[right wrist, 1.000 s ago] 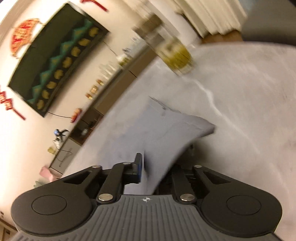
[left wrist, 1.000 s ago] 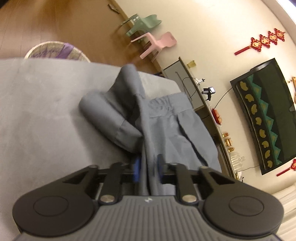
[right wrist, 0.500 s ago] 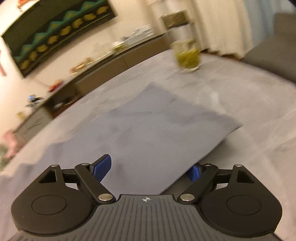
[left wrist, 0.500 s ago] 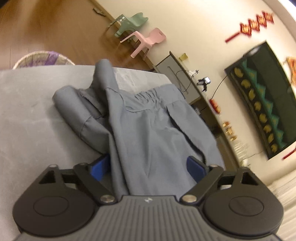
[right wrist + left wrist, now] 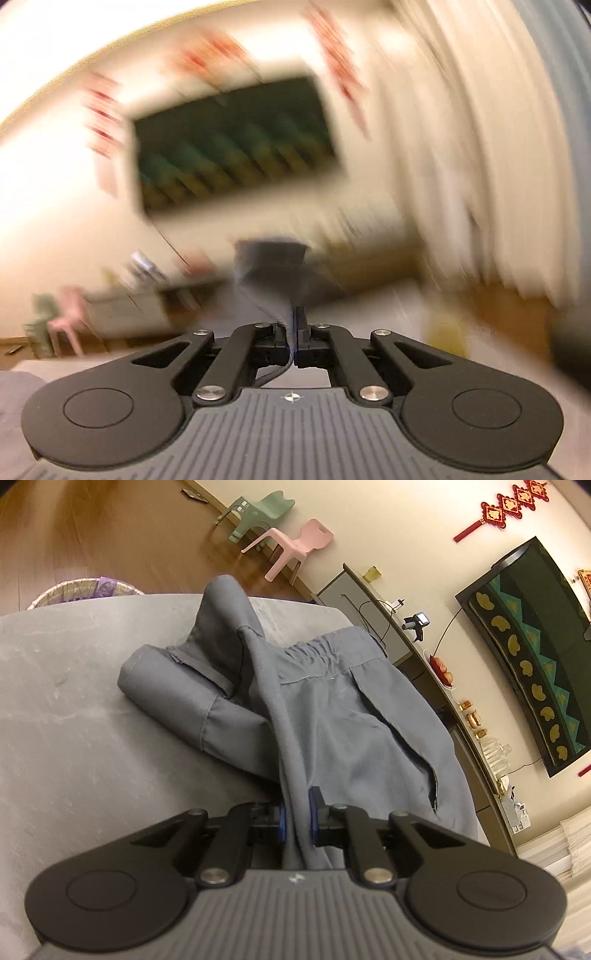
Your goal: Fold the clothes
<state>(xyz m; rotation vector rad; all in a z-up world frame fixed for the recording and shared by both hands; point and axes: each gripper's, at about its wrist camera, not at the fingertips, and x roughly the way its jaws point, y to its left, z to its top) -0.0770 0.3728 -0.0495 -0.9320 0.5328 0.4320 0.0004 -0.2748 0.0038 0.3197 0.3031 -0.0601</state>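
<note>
A pair of grey-blue trousers (image 5: 332,716) with an elastic waistband lies crumpled on the grey table (image 5: 66,701). One leg is bunched and folded back at the left. My left gripper (image 5: 295,812) is shut on a ridge of the trouser fabric near the front of the table. In the right wrist view my right gripper (image 5: 293,332) is shut on a thin edge of the same grey fabric (image 5: 273,273) and holds it up off the table. That view is heavily blurred.
A woven basket (image 5: 85,590) stands on the floor beyond the table's far left edge. Pink and green child chairs (image 5: 291,546) stand by the wall. A low cabinet (image 5: 436,686) with small items runs under a dark wall hanging (image 5: 532,653).
Both grippers were open around the trousers half a second ago and have now shut on the fabric. The right gripper has swung upward with its edge, blurring its view.
</note>
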